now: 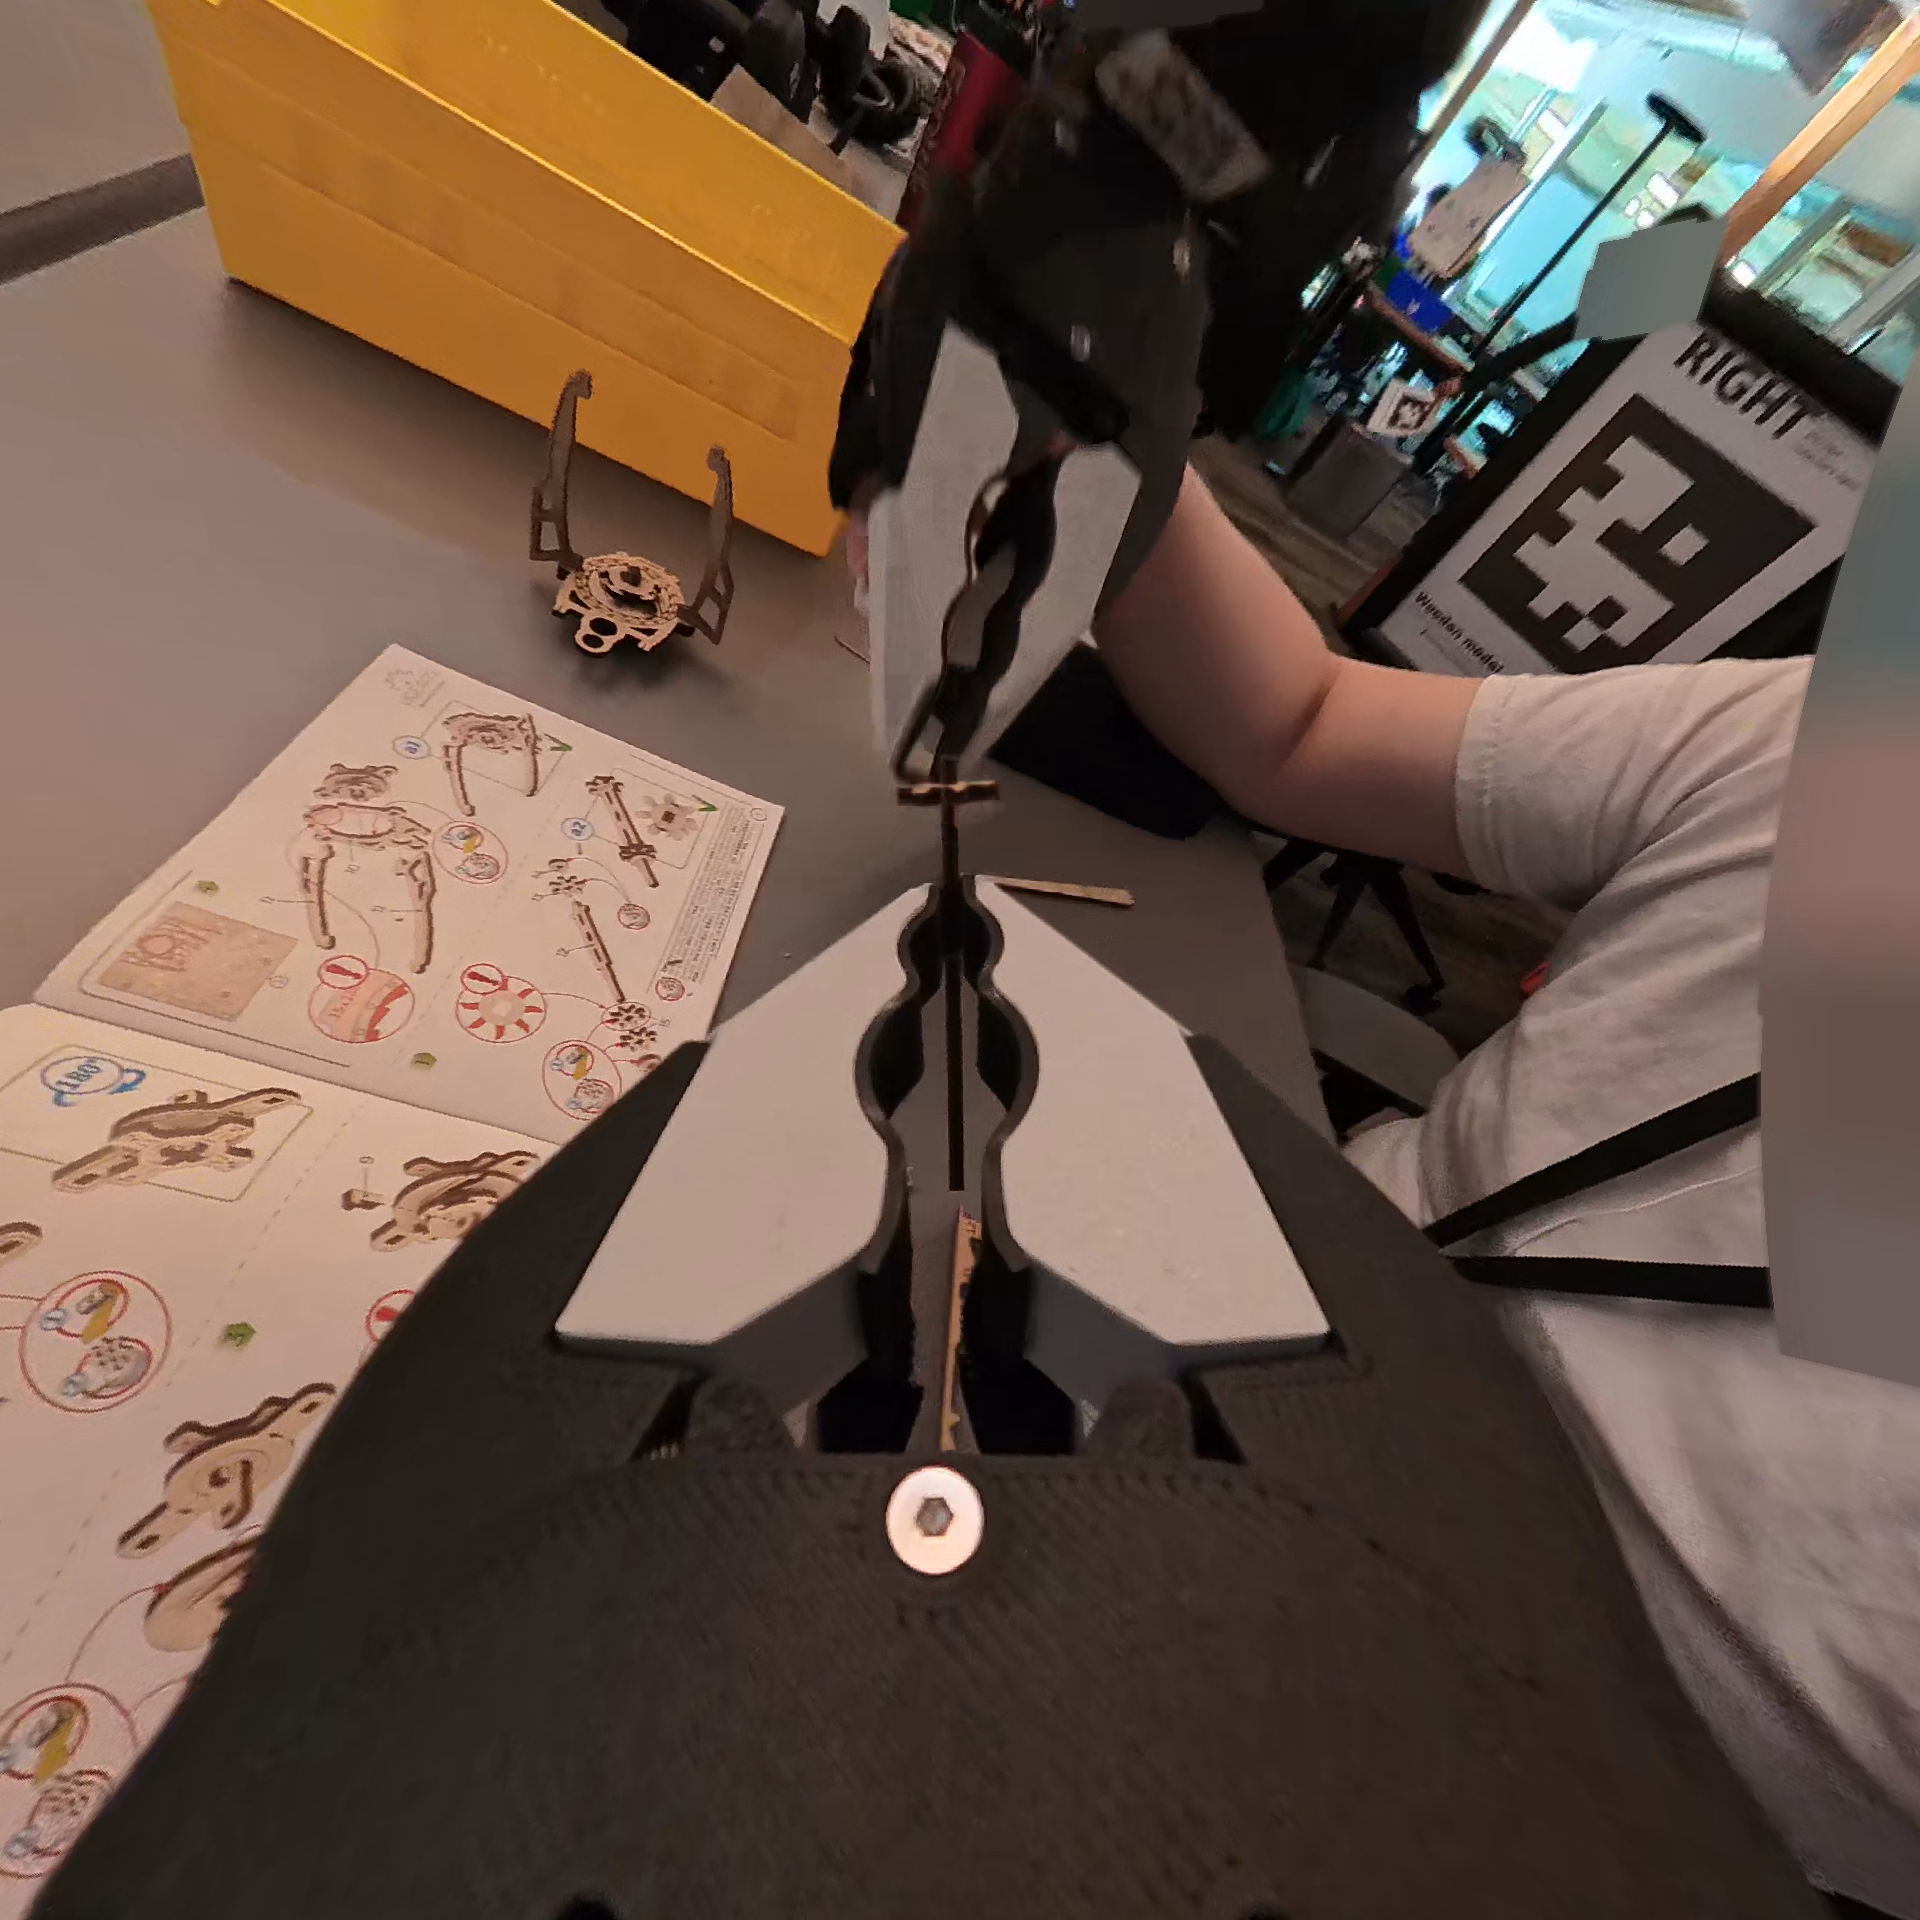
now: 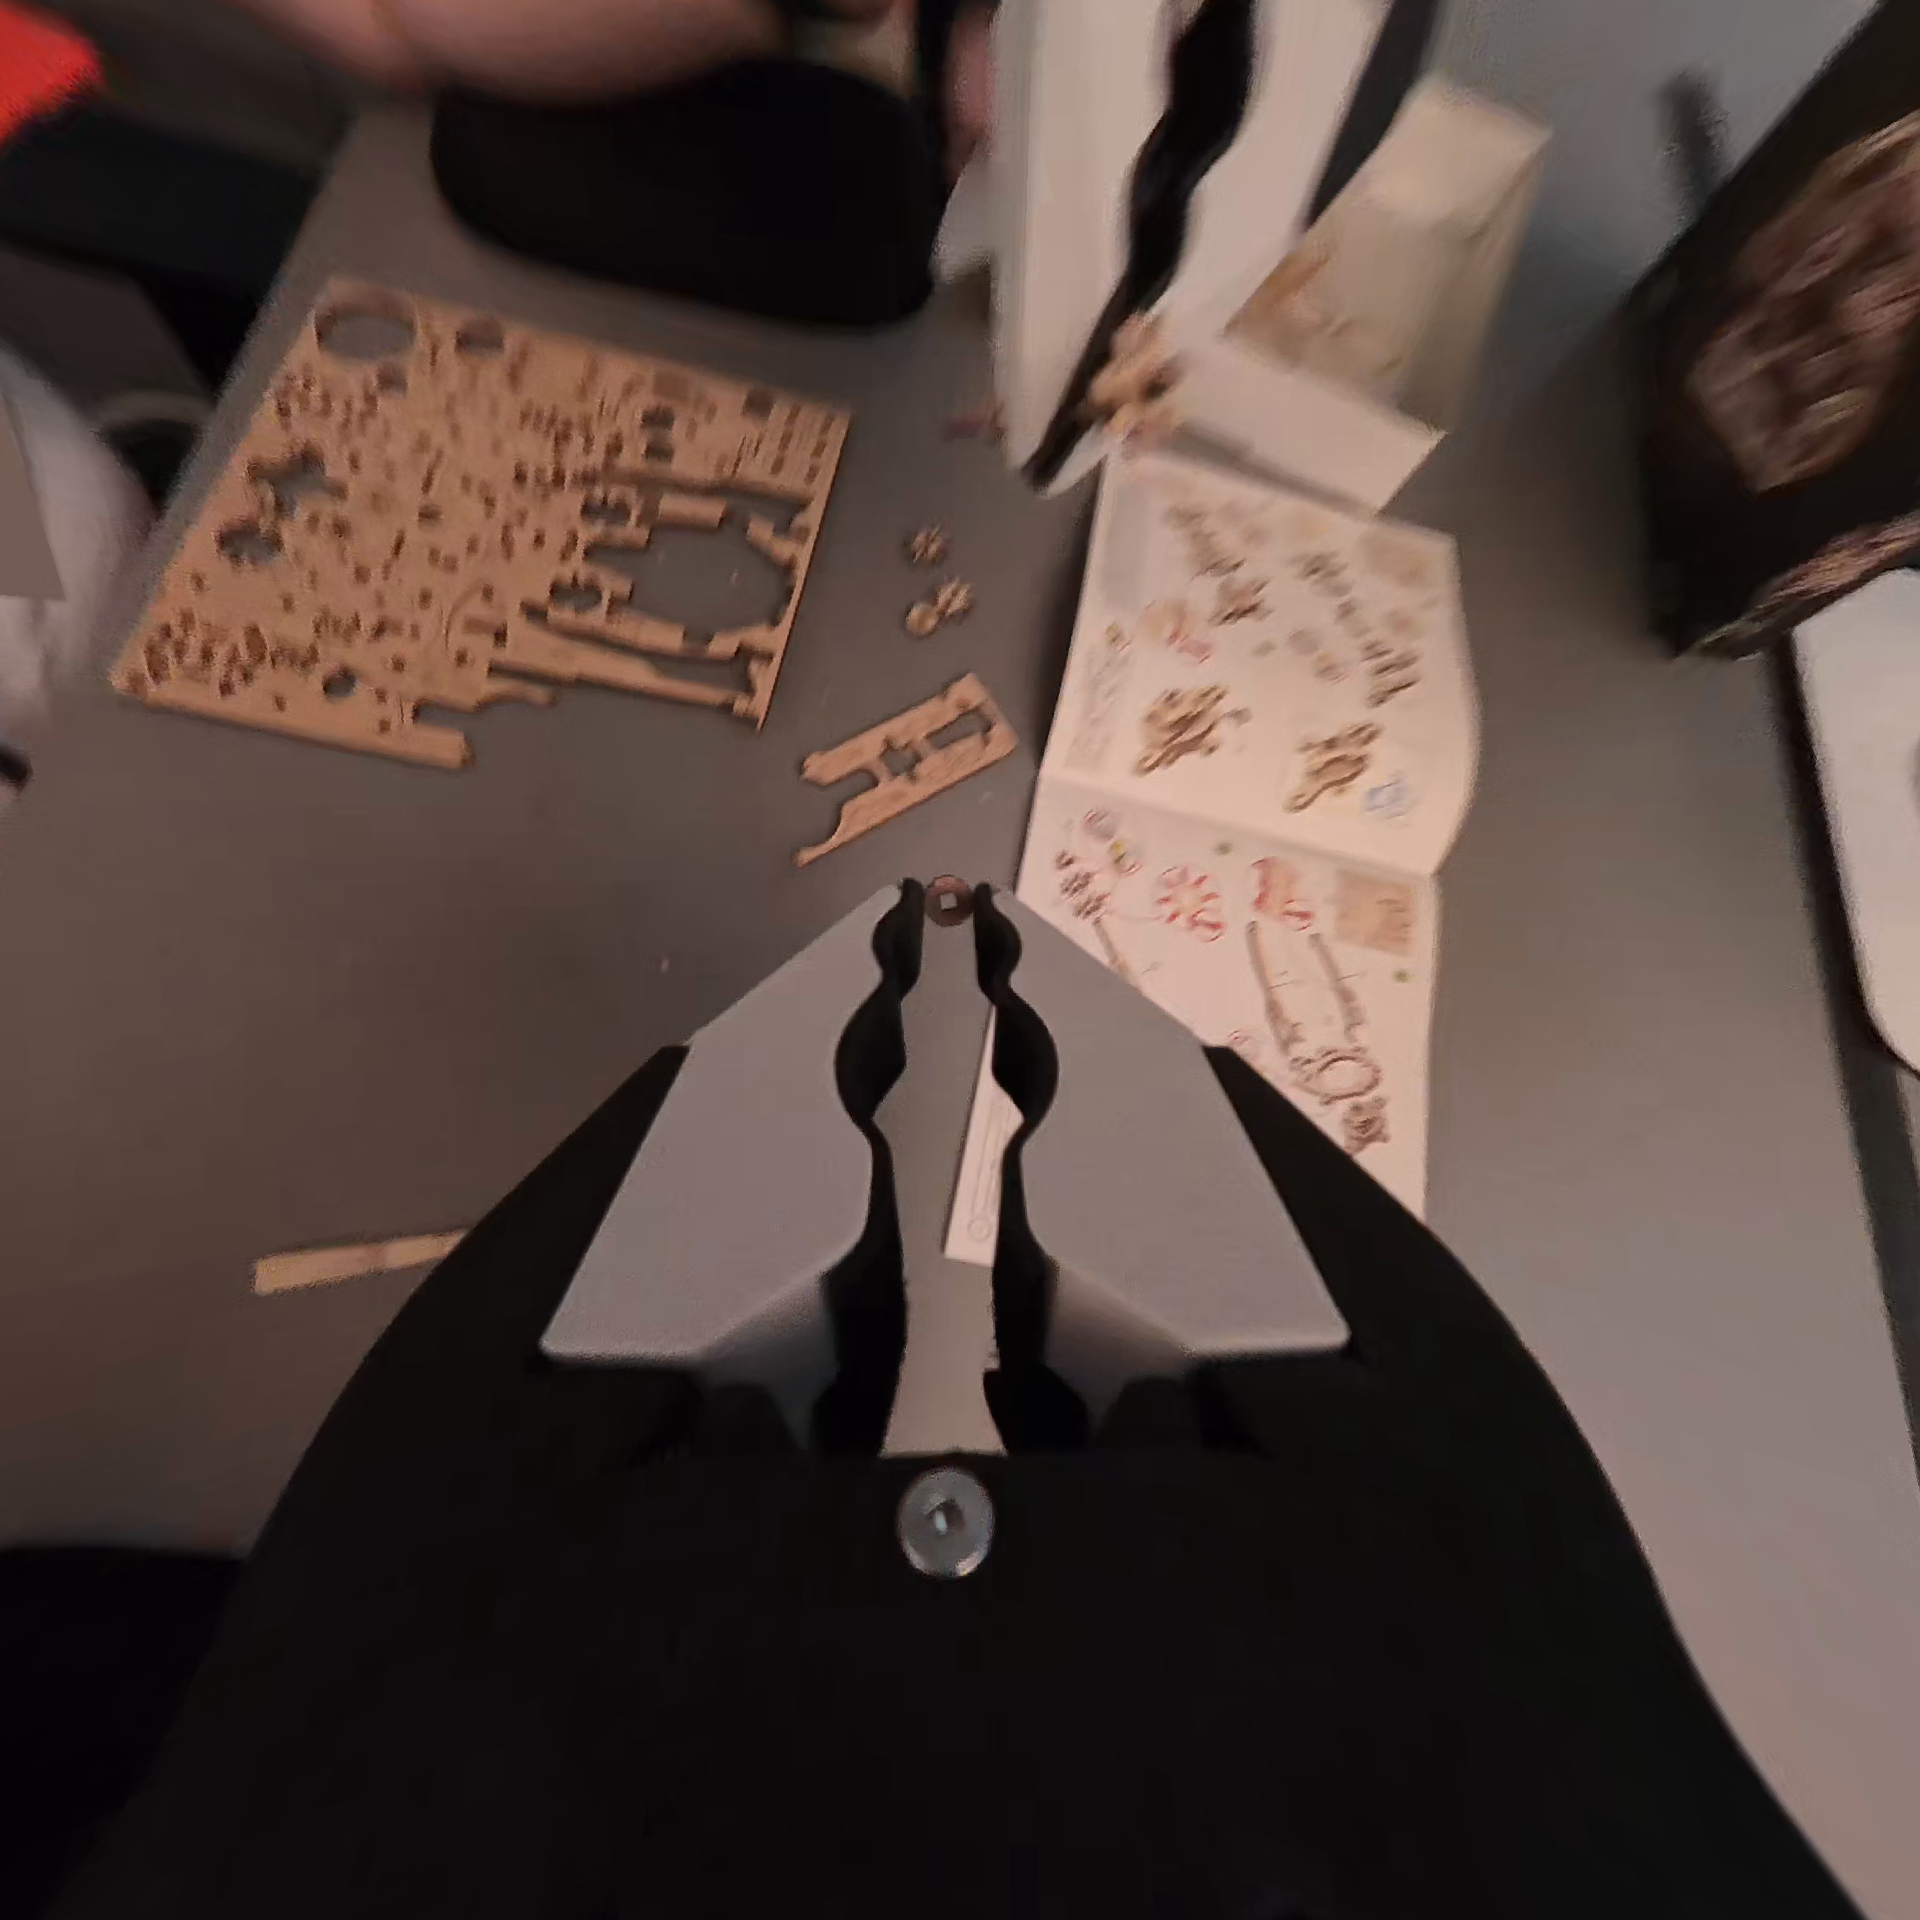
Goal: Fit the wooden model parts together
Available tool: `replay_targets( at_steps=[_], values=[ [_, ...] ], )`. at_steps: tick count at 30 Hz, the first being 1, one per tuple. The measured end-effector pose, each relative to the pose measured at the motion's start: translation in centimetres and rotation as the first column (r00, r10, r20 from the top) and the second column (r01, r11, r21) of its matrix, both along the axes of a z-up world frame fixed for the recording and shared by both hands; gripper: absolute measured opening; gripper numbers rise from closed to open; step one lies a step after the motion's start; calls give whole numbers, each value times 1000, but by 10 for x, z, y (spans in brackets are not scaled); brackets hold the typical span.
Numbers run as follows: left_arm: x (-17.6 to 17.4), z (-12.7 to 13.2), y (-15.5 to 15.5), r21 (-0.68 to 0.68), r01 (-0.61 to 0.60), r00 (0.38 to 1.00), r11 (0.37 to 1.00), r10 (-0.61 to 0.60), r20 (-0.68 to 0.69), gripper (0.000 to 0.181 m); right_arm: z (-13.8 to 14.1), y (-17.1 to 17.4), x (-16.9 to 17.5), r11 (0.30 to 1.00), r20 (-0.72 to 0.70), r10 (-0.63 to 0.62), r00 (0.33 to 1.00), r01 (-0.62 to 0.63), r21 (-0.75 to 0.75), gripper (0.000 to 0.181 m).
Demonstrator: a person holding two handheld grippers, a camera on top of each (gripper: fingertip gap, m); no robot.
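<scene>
In the left wrist view my left gripper point(image 1: 951, 894) is shut on a thin wooden strip point(image 1: 950, 997), seen edge-on and sticking out past the fingertips. A small wooden cross piece point(image 1: 945, 793) sits at the strip's far end. My right gripper point(image 1: 928, 746) comes down from above with its tips right at that cross piece. In the blurred right wrist view my right gripper point(image 2: 945, 896) is shut on a small round wooden ring point(image 2: 945, 902). The left gripper point(image 2: 1081, 416) shows at the top there, with small wooden parts point(image 2: 1135, 376) between its fingers.
A partly built wooden model point(image 1: 623, 597) stands by a yellow bin point(image 1: 520, 208). An instruction sheet point(image 1: 416, 883) lies on the grey table point(image 2: 520, 987). A punched-out wooden sheet point(image 2: 488, 520), a loose frame piece point(image 2: 914, 758), small gears point(image 2: 940, 603) and a stick point(image 2: 353, 1257) lie nearby. A person's arm point(image 1: 1299, 707) reaches in. Some 7 cm of space lies between my two pairs of fingers. To reach the stick point(image 2: 353, 1257) in a straight line is about 15 cm for my right fingers, about 25 cm for my left. It turns up in the left wrist view point(image 1: 1094, 891) as well.
</scene>
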State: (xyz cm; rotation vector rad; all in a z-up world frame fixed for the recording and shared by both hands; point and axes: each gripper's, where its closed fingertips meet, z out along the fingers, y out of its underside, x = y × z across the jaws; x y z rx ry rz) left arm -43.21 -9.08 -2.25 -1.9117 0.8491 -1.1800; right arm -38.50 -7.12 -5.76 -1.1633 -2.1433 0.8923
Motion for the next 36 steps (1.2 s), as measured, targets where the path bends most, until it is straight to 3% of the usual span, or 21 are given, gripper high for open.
replay_targets(
  at_steps=[6, 10, 14, 26, 30, 36],
  values=[
    [9, -9, -1, 88, 17, 996, 996, -10, -83, 0, 49, 17, 0, 991, -208, -95, 974, 71, -117, 8],
    [14, -7, 2, 273, 25, 986, 962, 22, -166, 0, 67, 7, -3, 989, -290, -67, 955, 25, -145, 8],
    [14, 4, 5, 469, 17, 972, 883, 96, -216, 0, 78, -6, -13, 983, -301, -81, 950, 26, -184, 8],
    [10, 35, 5, 811, 39, 931, 584, 274, -243, 0, 106, -28, -21, 971, -497, 34, 867, 88, 221, 8],
    [11, 29, 6, 827, 81, 910, 556, 297, -289, 0, 105, -36, -25, 942, -479, 60, 876, 109, 318, 8],
    [15, 27, 4, 831, 102, 902, 546, 301, -308, 0, 100, -33, -29, 936, -443, 20, 896, 139, 322, 8]
  ],
)
